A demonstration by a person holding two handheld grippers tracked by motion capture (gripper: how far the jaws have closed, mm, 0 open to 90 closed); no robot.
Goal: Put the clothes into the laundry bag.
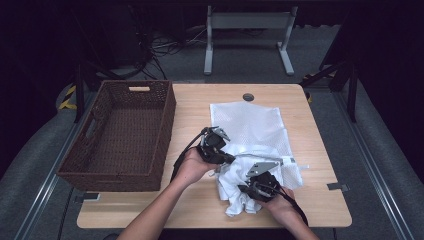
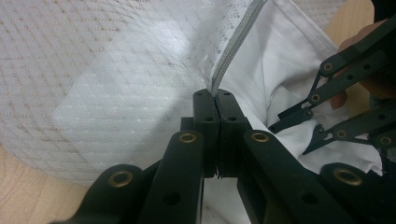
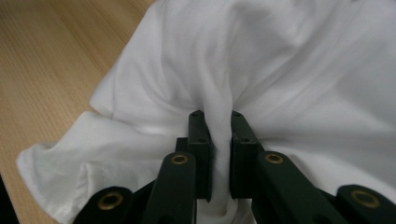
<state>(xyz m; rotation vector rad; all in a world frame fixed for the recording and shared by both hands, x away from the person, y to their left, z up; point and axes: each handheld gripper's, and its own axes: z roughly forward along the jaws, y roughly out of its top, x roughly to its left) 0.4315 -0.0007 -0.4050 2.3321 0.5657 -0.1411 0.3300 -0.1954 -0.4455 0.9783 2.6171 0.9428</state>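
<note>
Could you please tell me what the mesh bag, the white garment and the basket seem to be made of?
Mesh bag: thin see-through netting, probably synthetic, with a grey zipper edge. White garment: soft matt knit, likely cotton jersey, falling in limp folds. Basket: dark brown woven wicker or rattan, with cut-out handles.

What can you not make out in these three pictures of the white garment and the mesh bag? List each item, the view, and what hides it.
1. How much of the white garment is already inside the mesh bag: high view, the tools and hands cover the opening.
2. What kind of garment it is: right gripper view, bunched in the right tool and cut off by the edges.
3. The zipper slider: left gripper view, the left tool covers it.
</note>
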